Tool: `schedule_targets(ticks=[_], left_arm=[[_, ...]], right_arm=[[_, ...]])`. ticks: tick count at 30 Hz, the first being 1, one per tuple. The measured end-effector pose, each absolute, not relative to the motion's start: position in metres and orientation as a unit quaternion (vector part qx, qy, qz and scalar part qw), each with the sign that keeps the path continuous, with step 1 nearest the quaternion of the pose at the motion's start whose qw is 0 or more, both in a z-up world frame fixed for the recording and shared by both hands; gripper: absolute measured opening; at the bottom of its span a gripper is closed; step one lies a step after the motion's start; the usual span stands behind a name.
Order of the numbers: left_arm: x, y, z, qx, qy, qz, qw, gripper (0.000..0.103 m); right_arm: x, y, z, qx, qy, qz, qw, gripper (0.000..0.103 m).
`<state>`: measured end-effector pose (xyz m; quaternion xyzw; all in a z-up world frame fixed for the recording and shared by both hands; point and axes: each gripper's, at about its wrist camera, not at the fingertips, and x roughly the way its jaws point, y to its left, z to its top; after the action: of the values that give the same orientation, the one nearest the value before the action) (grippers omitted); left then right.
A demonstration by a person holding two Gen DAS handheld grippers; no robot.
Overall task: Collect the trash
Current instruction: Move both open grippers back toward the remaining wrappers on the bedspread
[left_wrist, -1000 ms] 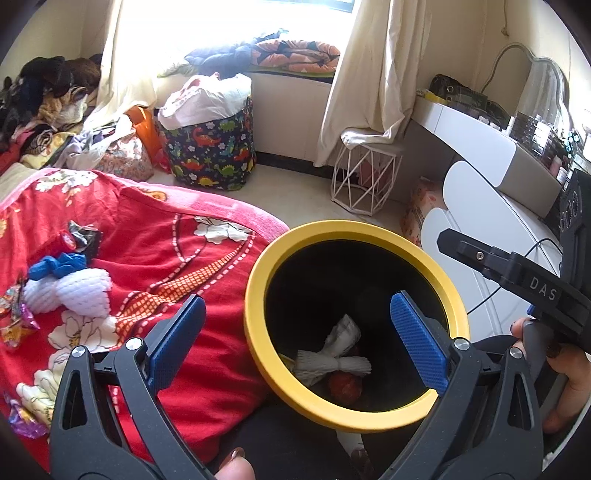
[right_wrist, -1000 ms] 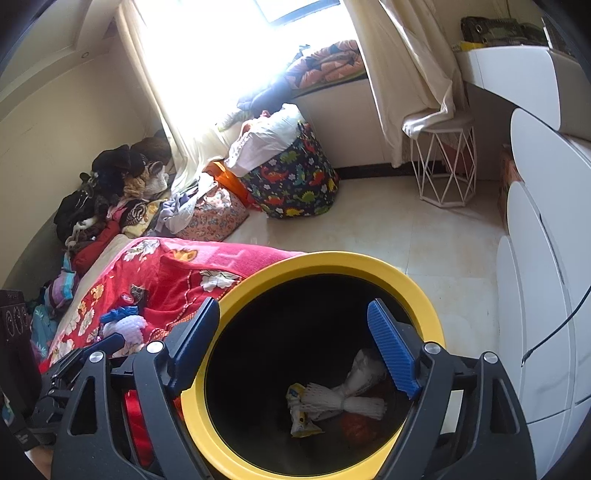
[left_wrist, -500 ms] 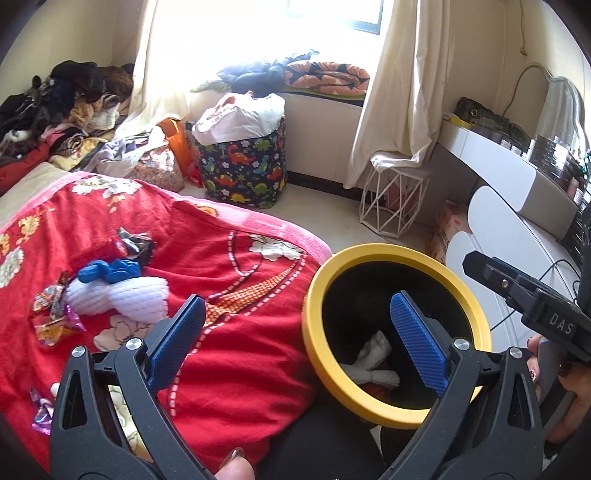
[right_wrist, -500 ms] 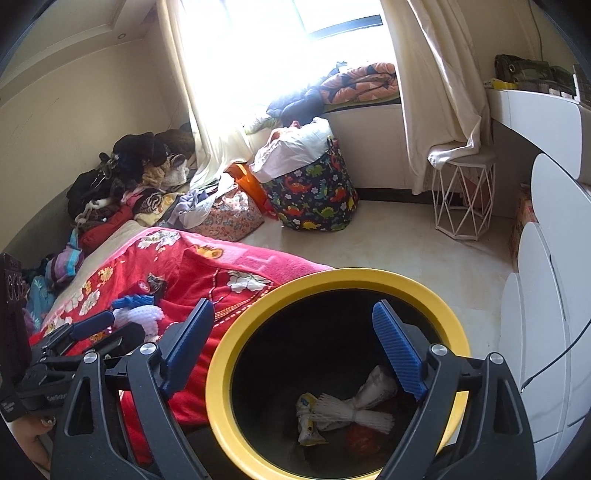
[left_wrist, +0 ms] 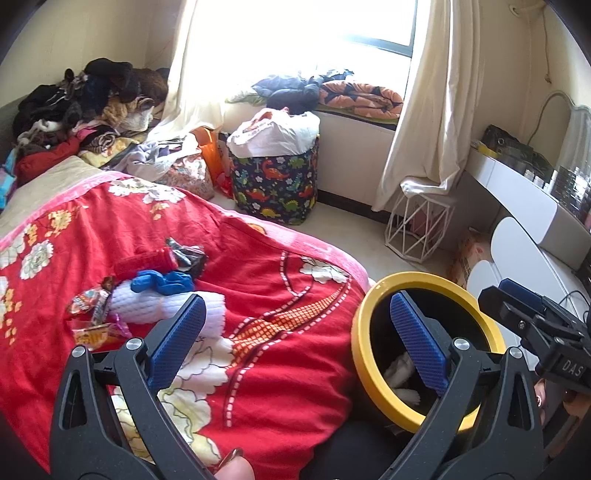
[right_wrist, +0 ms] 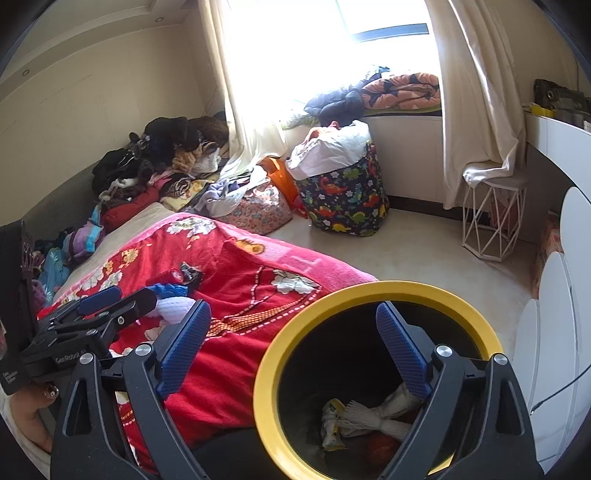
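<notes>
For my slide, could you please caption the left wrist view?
Open left hand-held gripper faces wrappers on the red blanket beside the yellow-rimmed bin.

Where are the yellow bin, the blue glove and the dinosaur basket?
yellow bin (right_wrist: 369, 291): right wrist view, far rim.
blue glove (left_wrist: 162, 282): left wrist view, its middle.
dinosaur basket (left_wrist: 275, 192): left wrist view, front wall.

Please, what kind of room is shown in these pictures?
Most likely a bedroom in a home. A bed with a red floral blanket fills the left side, a pile of clothes lies near the wall, and a curtained window has bedding on its sill.
</notes>
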<state>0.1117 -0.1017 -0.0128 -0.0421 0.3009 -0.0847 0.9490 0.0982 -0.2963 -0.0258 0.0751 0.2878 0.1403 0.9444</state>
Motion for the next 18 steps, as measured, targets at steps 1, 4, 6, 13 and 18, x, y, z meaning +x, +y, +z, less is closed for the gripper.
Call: schedule_targets(ticks=[1, 4, 6, 13, 18], left_arm=[[0.112, -0.099, -0.013, -0.041, 0.3, -0.081, 0.95, 0.092], [0.113, -0.09, -0.011, -0.04, 0.296, -0.067, 0.952, 0.092], [0.113, -0.083, -0.011, -0.042, 0.294, -0.057, 0.953, 0.092], [0.115, -0.057, -0.008, -0.046, 0.288, -0.023, 0.956, 0.092], [0.119, -0.036, -0.007, -0.053, 0.286, 0.0, 0.957, 0.092]], right_arm=[[0.1, -0.292, -0.025, 0.073, 0.288, 0.145, 0.944, 0.089], [0.105, -0.28, -0.024, 0.063, 0.29, 0.162, 0.941, 0.089], [0.108, -0.271, -0.024, 0.055, 0.291, 0.173, 0.939, 0.089], [0.122, -0.23, -0.023, 0.021, 0.294, 0.212, 0.932, 0.09], [0.135, -0.205, -0.029, -0.003, 0.299, 0.234, 0.925, 0.09]])
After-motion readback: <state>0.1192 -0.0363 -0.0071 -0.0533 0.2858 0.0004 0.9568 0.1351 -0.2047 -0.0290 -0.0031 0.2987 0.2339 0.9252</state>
